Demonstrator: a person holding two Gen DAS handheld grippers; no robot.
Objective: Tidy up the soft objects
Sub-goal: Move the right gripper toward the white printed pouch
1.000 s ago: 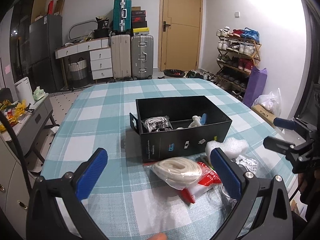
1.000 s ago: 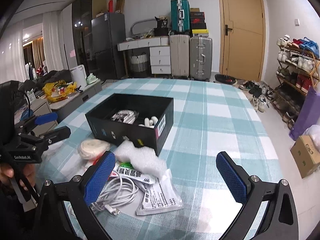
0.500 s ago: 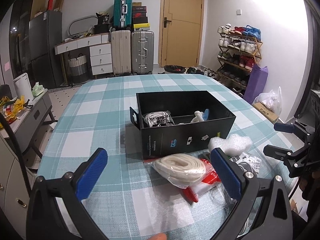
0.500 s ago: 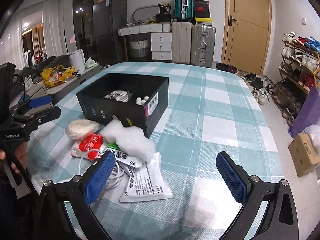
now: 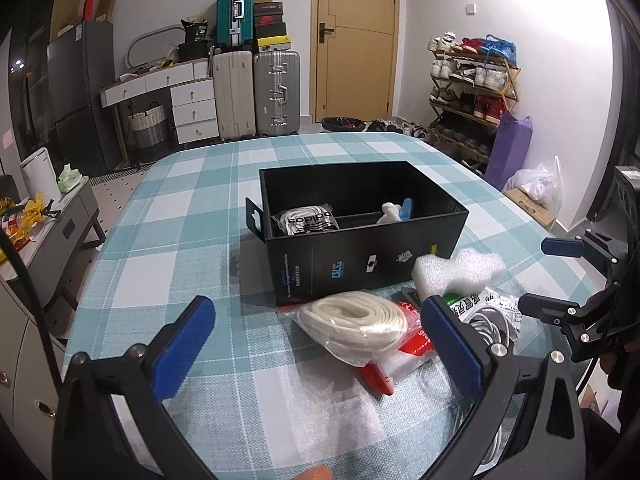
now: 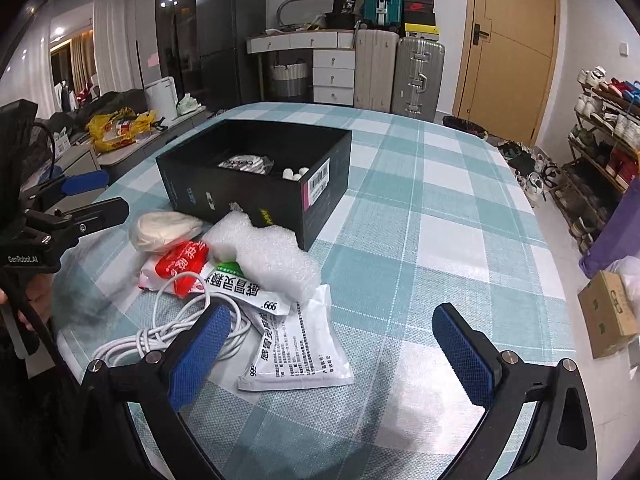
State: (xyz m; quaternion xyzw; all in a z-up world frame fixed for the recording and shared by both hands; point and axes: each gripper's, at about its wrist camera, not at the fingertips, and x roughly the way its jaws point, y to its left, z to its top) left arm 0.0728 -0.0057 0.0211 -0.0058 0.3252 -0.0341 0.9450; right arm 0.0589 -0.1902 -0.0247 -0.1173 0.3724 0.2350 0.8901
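Observation:
A black box point(image 5: 360, 264) point(image 6: 240, 196) stands open on the checked table, holding a black-and-white packet point(image 5: 306, 220) and a small white and blue item point(image 5: 396, 210). In front of it lies a loose pile: a bagged coil of white rope point(image 5: 356, 320) point(image 6: 166, 228), a red packet point(image 5: 416, 340) point(image 6: 182, 264), white foam point(image 5: 456, 272) point(image 6: 272, 252), printed sachets point(image 6: 296, 348) and a white cable point(image 6: 160, 332). My left gripper point(image 5: 316, 312) point(image 6: 100, 194) hovers open before the rope bag. My right gripper point(image 6: 332, 320) point(image 5: 544, 278) is open above the sachets, holding nothing.
The teal checked tablecloth point(image 6: 440, 216) stretches right of and behind the box. Off the table are suitcases point(image 5: 276, 96), a shoe rack point(image 5: 472, 92), a cardboard box point(image 6: 608, 316) on the floor and a low cabinet point(image 5: 68, 216) at the left.
Both grippers have shifted while staying open. The right one has come closer to the pile, so the sachets and cable now lie right under its fingers. Nothing on the table has moved.

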